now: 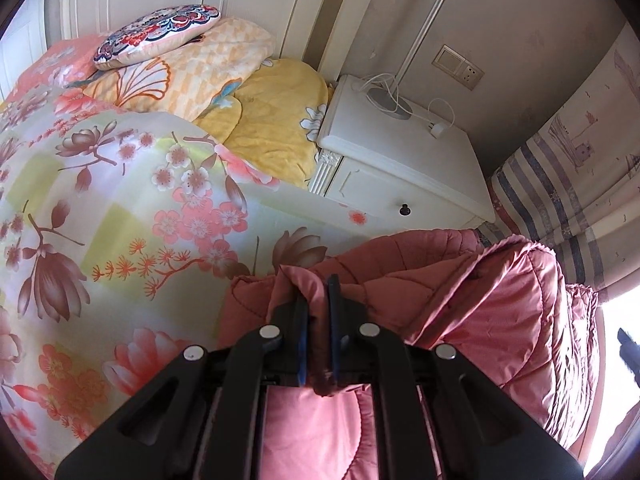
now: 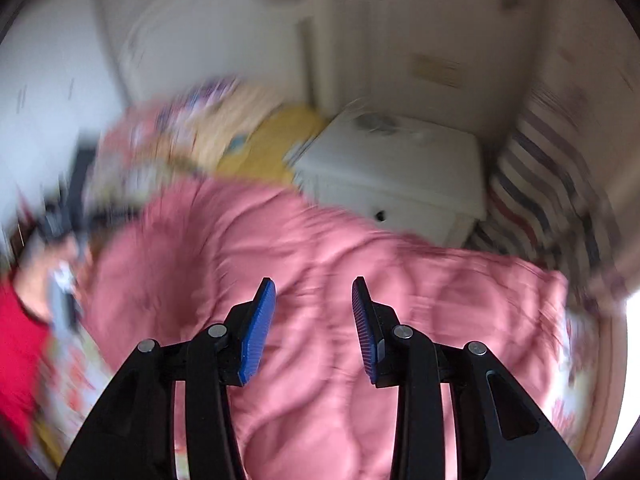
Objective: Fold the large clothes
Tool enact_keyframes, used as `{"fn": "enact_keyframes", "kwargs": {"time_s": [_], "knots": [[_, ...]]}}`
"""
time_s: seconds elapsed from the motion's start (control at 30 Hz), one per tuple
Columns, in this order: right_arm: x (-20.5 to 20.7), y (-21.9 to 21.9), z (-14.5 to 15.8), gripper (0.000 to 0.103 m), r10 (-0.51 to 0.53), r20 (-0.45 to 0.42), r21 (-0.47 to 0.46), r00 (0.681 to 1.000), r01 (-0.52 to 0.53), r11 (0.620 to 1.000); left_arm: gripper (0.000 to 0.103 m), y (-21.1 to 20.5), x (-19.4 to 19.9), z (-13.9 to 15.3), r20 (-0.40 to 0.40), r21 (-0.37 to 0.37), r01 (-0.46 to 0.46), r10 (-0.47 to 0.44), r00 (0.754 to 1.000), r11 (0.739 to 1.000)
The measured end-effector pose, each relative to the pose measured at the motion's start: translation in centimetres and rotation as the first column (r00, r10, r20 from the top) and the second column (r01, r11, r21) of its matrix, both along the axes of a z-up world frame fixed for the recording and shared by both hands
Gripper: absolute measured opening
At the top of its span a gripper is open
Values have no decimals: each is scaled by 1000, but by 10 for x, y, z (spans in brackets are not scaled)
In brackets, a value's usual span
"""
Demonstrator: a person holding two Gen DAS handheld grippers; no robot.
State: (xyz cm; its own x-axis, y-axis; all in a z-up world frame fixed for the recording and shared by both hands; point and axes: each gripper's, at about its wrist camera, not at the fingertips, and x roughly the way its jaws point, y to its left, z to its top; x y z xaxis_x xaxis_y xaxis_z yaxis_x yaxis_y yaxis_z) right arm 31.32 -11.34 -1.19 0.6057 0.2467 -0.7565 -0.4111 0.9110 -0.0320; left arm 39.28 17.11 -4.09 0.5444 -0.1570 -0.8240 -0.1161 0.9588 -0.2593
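Observation:
A pink quilted garment (image 1: 460, 280) lies bunched on the floral bed cover (image 1: 120, 200). My left gripper (image 1: 318, 292) is shut on a fold of its pink fabric, which sticks up between the blue pads. In the blurred right wrist view the same pink garment (image 2: 320, 272) spreads wide across the bed. My right gripper (image 2: 314, 296) hovers above it, open, its blue pads (image 2: 260, 320) apart with nothing between them. At the left edge of that view a person's hand (image 2: 36, 280) and red sleeve (image 2: 16, 352) show with a dark object I cannot make out.
A white nightstand (image 1: 400, 160) with a lamp base (image 1: 388, 104) and cable stands beside the bed. Pillows (image 1: 160, 32) and a yellow blanket (image 1: 276, 120) lie at the headboard. A striped curtain (image 1: 560, 184) hangs at the right, near a bright window.

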Motion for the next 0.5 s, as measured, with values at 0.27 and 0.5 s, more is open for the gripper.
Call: {"fn": "enact_keyframes", "kwargs": {"time_s": [0.27,0.5], "knots": [[45,26,-72,33,-55,-147,-39,988,50,998,16,-4,-14,16,44,58,26,-29,999,998],[49,27,-79,34,-57,-161,-19,985,55,998,87,-6,-63,57,196,264,3,-56,979,965]]}}
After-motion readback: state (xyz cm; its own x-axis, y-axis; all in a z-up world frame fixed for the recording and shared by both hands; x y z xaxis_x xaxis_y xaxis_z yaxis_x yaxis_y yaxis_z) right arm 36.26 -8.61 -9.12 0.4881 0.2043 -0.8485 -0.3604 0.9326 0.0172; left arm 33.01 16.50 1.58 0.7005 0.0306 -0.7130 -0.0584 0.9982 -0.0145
